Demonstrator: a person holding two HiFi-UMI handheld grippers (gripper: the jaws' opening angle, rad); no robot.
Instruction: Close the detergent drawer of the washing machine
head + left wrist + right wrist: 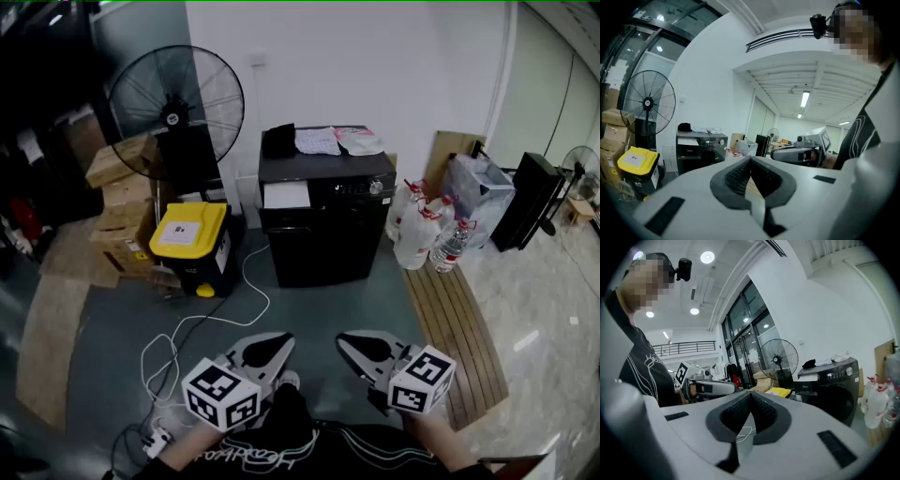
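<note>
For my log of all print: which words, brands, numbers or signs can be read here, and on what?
None is surely readable.
Panel of the washing machine: print too small.
The white label on the yellow bin: blurred.
Lettering on the shirt: unclear.
Cubes on the left tool and right tool: square markers, no words.

Left tongs (279,345), right tongs (349,343), both closed (tips touching), side by side, pointing forward

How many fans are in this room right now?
2. A big fan stands left of the washer, behind the yellow-lidded bin. A small fan stands at the far right edge. Others may be hidden.
</note>
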